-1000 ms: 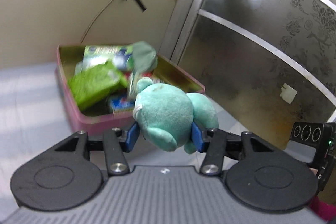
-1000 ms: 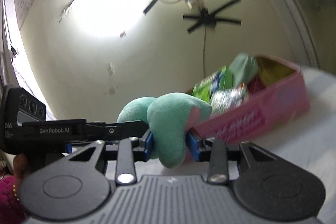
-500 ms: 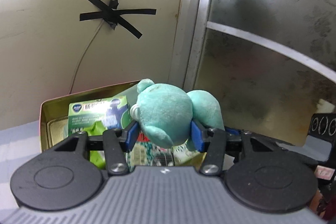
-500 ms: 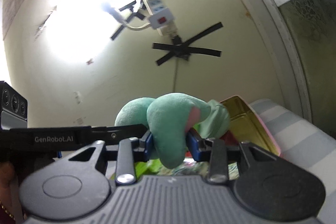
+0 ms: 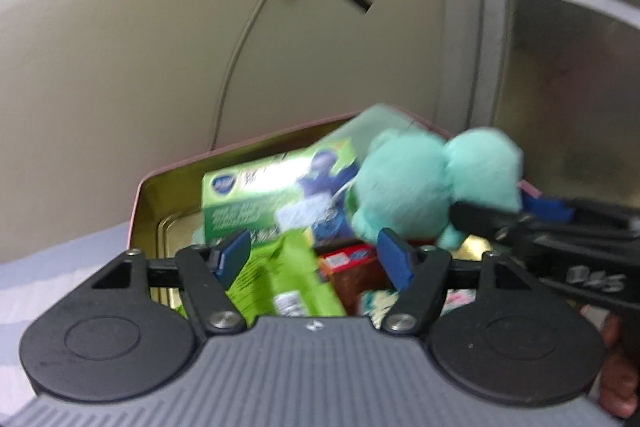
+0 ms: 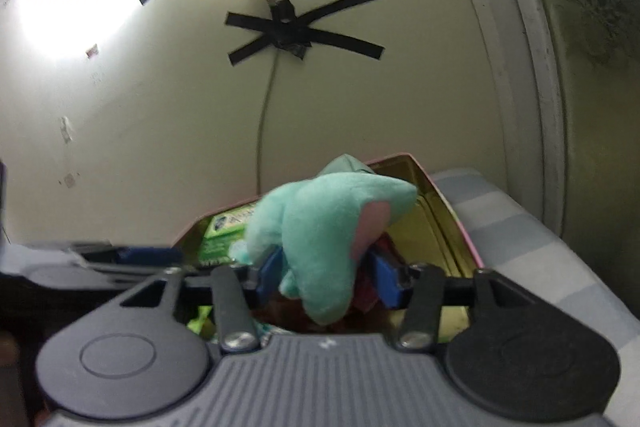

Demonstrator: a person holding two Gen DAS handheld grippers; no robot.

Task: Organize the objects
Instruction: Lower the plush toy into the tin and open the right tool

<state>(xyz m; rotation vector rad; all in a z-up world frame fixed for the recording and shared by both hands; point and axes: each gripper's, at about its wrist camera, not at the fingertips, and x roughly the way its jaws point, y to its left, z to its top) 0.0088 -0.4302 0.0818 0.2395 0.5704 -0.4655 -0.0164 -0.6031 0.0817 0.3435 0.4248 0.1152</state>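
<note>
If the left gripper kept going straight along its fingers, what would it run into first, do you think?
Most likely the bright green packet lying in the pink tin, right between the open left gripper fingers. The green box stands behind it. Blur makes depth uncertain.

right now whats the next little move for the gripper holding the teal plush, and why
Probably lower the right gripper a touch and then open it. It is shut on the teal plush toy, which hangs over the open pink tin, above the green box and packets inside. The left gripper is open and holds nothing, so the right gripper alone carries the toy.
</note>
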